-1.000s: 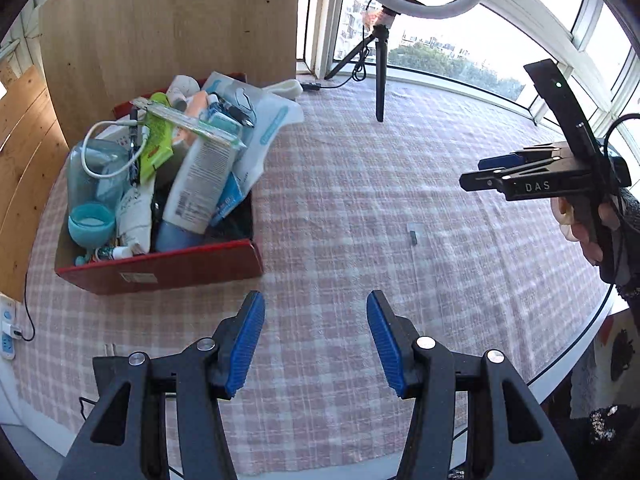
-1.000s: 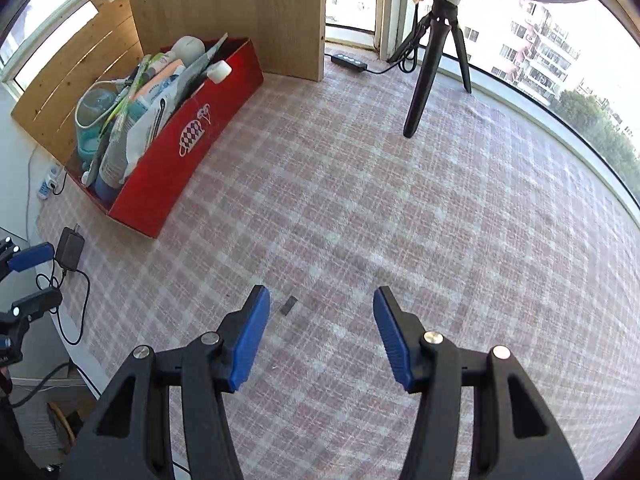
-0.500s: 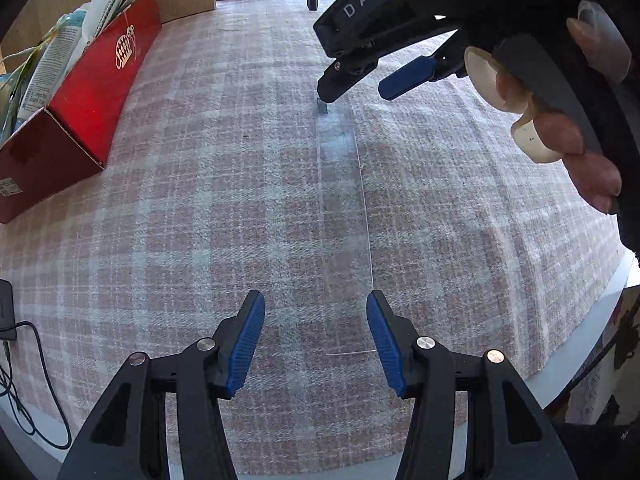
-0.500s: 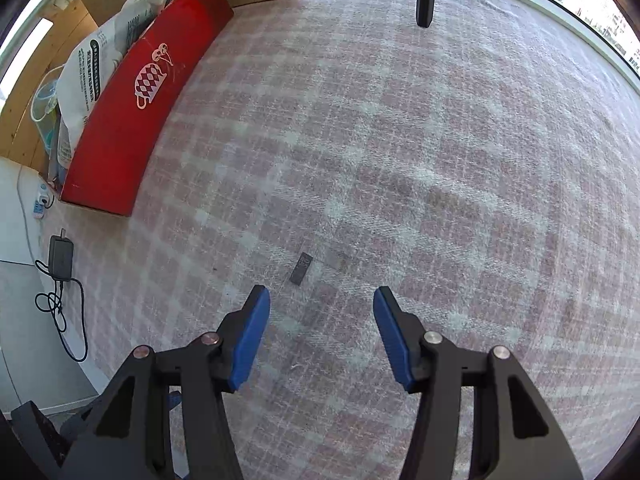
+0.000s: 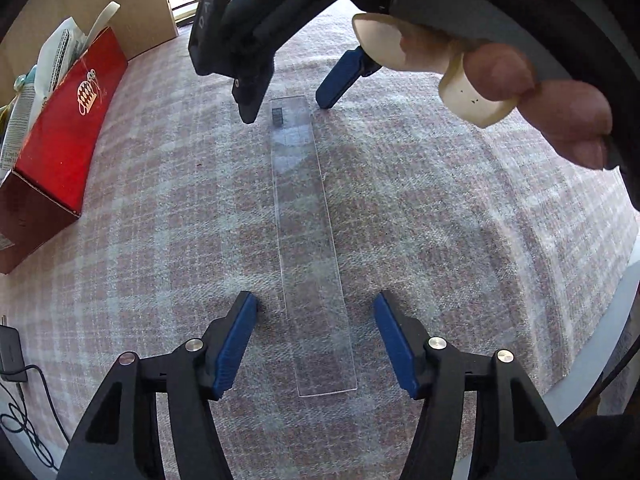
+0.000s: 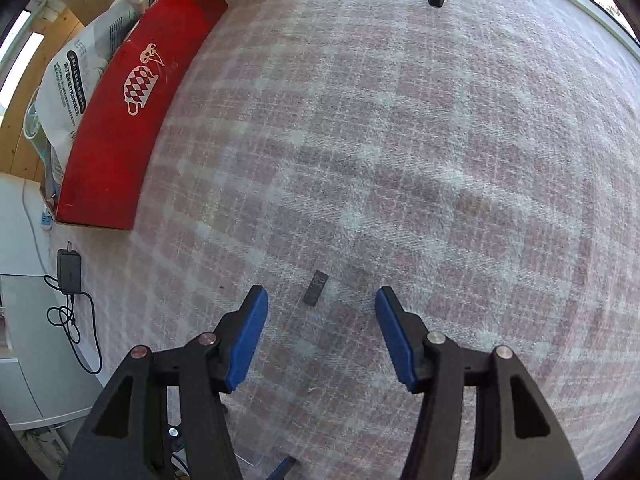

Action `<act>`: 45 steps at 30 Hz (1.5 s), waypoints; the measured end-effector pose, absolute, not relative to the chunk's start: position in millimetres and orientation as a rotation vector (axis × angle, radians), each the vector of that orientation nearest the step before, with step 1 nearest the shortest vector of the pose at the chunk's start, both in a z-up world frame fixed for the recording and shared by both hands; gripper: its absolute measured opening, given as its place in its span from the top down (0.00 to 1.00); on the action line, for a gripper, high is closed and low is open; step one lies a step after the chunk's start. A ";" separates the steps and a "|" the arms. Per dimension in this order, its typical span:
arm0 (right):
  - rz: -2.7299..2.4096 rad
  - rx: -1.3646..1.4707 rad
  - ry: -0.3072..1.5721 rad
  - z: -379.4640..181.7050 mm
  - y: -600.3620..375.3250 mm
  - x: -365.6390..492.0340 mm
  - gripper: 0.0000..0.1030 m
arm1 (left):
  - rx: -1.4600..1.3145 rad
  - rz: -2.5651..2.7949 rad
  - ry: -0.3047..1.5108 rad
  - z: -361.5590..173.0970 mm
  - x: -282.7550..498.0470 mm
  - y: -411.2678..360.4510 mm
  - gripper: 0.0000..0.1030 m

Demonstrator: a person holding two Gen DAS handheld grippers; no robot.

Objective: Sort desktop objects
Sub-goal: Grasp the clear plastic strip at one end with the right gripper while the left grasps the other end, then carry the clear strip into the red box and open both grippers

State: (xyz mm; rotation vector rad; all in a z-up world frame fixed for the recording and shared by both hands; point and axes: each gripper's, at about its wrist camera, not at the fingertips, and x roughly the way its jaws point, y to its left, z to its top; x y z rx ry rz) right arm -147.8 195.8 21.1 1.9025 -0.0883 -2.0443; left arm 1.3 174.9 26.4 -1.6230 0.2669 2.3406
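Checked cloth [image 5: 440, 208] bears a clear ruler [image 5: 308, 240]; both claws gape empty; "DA" lettering on right claw [image 5: 288, 110].

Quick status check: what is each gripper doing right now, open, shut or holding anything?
Left gripper: open, straddling the near end of the clear ruler, not gripping it.
Right gripper: open, empty, over the ruler's far end.
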 end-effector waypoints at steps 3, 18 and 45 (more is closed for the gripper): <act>-2.039 1.913 -0.076 21.2 192.8 -148.9 0.46 | -1.604 2.316 0.261 31.5 0.8 180.5 0.71; -1.941 1.925 -0.255 25.3 211.4 -144.8 0.46 | -1.581 2.245 -0.227 60.2 -9.2 145.4 0.73; -1.999 1.873 -0.466 27.1 238.5 -108.4 0.97 | -1.650 2.361 0.150 41.1 4.4 189.0 0.84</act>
